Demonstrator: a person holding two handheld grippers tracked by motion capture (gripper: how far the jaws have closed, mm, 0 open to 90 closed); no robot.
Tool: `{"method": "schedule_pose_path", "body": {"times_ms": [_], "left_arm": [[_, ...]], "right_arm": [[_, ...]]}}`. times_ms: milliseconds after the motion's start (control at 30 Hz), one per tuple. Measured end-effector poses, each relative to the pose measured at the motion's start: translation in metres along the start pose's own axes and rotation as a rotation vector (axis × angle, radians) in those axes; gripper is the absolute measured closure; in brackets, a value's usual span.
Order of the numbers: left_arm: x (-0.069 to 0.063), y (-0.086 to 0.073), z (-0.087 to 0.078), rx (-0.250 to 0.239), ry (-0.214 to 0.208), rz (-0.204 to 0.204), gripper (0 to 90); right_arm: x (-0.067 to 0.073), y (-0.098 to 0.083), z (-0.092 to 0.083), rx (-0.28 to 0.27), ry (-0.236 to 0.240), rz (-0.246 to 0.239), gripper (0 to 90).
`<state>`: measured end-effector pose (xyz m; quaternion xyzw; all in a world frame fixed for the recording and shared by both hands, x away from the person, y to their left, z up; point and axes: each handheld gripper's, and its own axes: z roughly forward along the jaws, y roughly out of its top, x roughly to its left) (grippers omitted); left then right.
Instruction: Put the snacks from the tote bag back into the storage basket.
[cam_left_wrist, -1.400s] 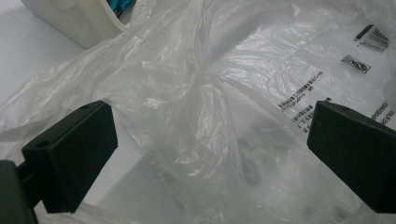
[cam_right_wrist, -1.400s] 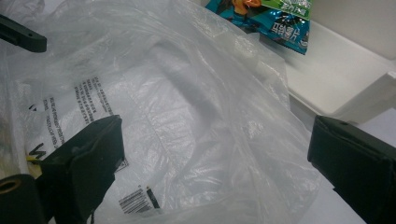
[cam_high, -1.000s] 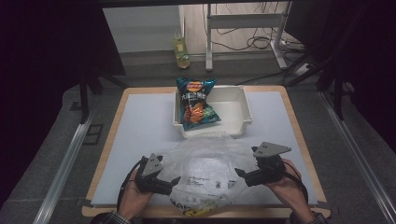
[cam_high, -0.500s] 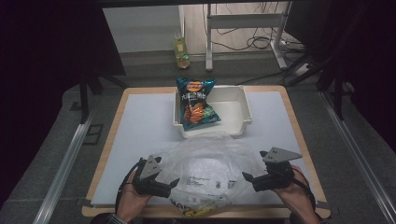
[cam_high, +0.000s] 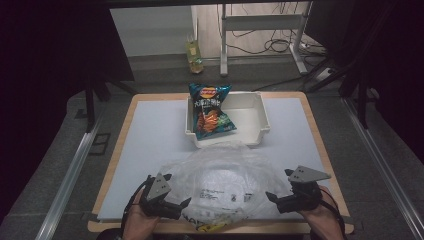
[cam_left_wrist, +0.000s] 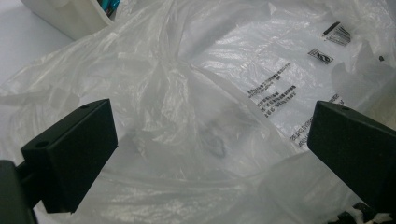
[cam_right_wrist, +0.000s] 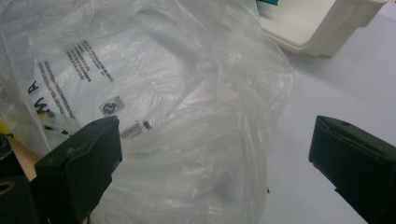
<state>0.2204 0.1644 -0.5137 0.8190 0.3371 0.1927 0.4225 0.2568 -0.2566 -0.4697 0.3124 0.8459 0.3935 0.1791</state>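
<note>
Clear plastic, one crumpled bag (cam_high: 225, 180) (printed text on it), lies at the table's (cam_high: 150, 135) six o'clock edge. One left gripper (cam_high: 167, 202) at its eight o'clock and one right gripper (cam_high: 280, 199) at its four o'clock both gape wide, holding nothing. At twelve, one white bin (cam_high: 252, 117) carries one chip packet (cam_high: 210, 111); bare surface flanks both sides.
</note>
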Motion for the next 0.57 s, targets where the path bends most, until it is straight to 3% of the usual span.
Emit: {"method": "schedule_pose_path", "body": {"times_ms": [300, 567], "left_arm": [[0.002, -0.005, -0.004, 0.011, 0.018, -0.015, 1.2], [0.001, -0.004, -0.002, 0.016, 0.016, -0.013, 1.3]], "right_arm": [[-0.004, -0.018, 0.002, 0.053, -0.001, 0.037, 2.7], [-0.004, -0.023, 0.009, 0.09, 0.003, 0.034, 2.6]]}}
